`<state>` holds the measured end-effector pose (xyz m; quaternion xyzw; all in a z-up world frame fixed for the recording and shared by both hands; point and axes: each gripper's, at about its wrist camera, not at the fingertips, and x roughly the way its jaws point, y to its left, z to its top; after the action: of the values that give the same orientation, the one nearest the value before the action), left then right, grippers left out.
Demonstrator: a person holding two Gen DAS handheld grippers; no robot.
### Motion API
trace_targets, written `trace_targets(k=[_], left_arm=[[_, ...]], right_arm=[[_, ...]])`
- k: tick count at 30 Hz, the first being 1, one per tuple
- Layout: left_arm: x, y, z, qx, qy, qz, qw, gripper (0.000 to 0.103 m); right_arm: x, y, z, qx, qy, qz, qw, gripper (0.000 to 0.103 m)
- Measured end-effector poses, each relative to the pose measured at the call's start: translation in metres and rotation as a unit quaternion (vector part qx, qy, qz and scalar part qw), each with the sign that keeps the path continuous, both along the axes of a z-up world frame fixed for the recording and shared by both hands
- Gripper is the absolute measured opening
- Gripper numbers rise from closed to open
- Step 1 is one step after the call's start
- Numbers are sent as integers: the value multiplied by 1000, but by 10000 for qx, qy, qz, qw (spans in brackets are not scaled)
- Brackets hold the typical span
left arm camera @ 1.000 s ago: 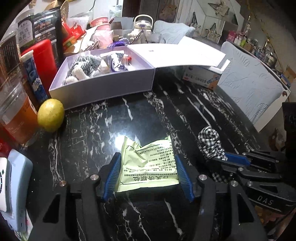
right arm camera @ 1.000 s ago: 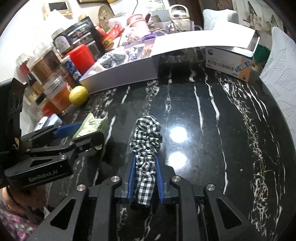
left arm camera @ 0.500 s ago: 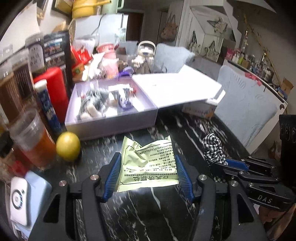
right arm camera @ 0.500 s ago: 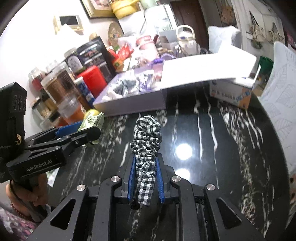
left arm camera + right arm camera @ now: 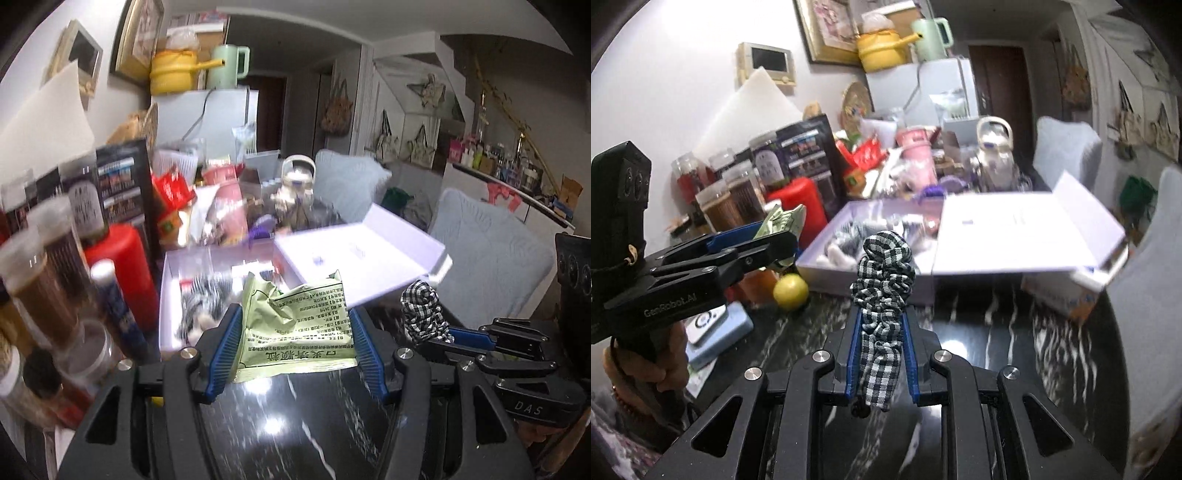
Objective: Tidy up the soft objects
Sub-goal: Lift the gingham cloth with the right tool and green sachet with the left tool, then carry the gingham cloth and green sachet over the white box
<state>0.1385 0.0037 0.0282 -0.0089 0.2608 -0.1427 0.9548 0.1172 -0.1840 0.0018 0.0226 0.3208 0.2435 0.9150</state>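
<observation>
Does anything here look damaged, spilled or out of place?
Nothing is spilled. The green sachet clamped in the left gripper is crumpled at its top edge. A yellow lemon sits on the black marble table against the open white box.

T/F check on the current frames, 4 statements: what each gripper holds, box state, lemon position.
1. The left gripper is shut on the green sachet. True.
2. The right gripper holds nothing. False: its jaws are shut on the checkered scrunchie.
3. The white box has its lid closed. False: the lid lies open to the right, and soft items show inside.
4. The lemon sits on the black marble table near the box's front left corner. True.
</observation>
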Motion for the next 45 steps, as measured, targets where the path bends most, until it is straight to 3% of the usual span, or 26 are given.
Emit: trace_targets(k=[11, 26, 30, 35, 45], left_arm=[[40, 10, 30, -236, -527, 229, 9981, 58], [122, 29, 41, -387, -813, 610, 9941, 58], [146, 35, 36, -379, -751, 737, 9937, 58], [169, 39, 23, -90, -618, 954, 9935, 58], [204, 41, -15, 202, -15, 1107, 9936, 58]], right_arm=[[44, 10, 37, 119, -458, 205, 9987, 20], [130, 27, 60, 183, -800, 208, 9964, 20], [154, 32, 62, 234, -824, 204, 9961, 21], [183, 39, 59, 325, -779, 218, 9962, 21], [223, 54, 38, 360, -330, 378, 9981, 21]])
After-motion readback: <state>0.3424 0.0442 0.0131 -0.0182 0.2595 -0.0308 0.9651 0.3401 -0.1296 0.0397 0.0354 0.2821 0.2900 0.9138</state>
